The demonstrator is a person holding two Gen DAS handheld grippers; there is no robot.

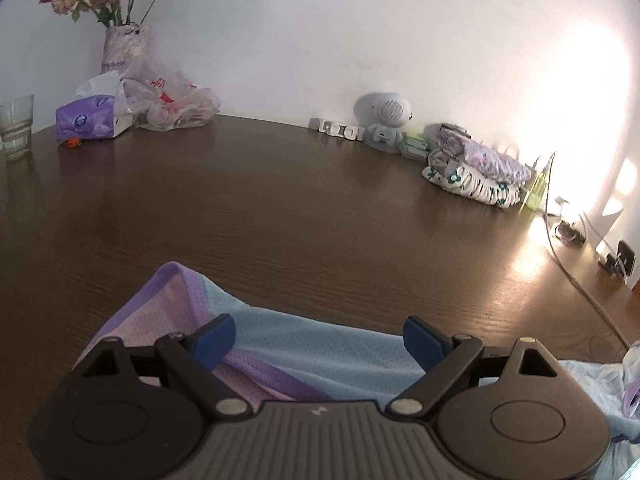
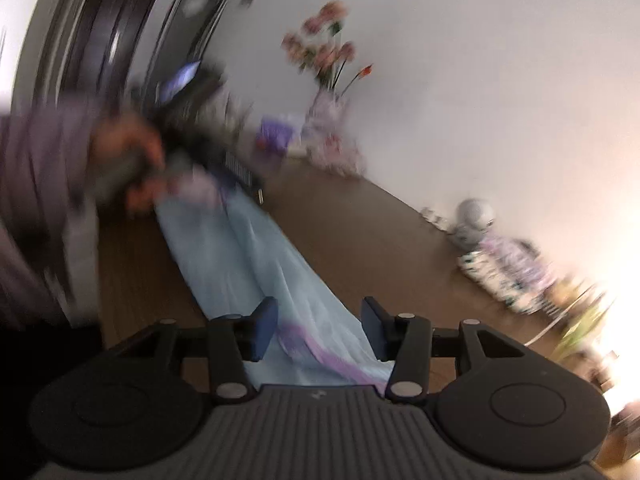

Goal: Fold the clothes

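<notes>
Left wrist view, from left to right: a glass point(image 1: 16, 126) stands at the far left edge of the brown table point(image 1: 280, 208). Next come a purple tissue pack point(image 1: 90, 118), a crinkly plastic bag point(image 1: 176, 104) and a vase of dry roses point(image 1: 124, 46), all back by the white wall. The middle of the table is bare wood, so there is lots of room to move there. Farther right sit a small grey toy robot point(image 1: 386, 120) and a stack of folded clothes point(image 1: 476, 170), close to the wall. A cable point(image 1: 580, 280) runs along the right edge.

My left claw point(image 1: 318, 340) is wide open and holds nothing. Right under it lies the blue and purple shirt point(image 1: 304, 344), at the near edge of the table. Its purple hem point(image 1: 168, 276) curls up on the left side.

The right wrist view is blurry. On the left I see my other hand point(image 2: 132, 160) by the far end of the shirt. The shirt lies in a long strip across the table, with bare wood on both sides. My right claw point(image 2: 320, 328) is part open, its blue pads point(image 2: 266, 326) on either side of the shirt's near end and not squeezing it.
</notes>
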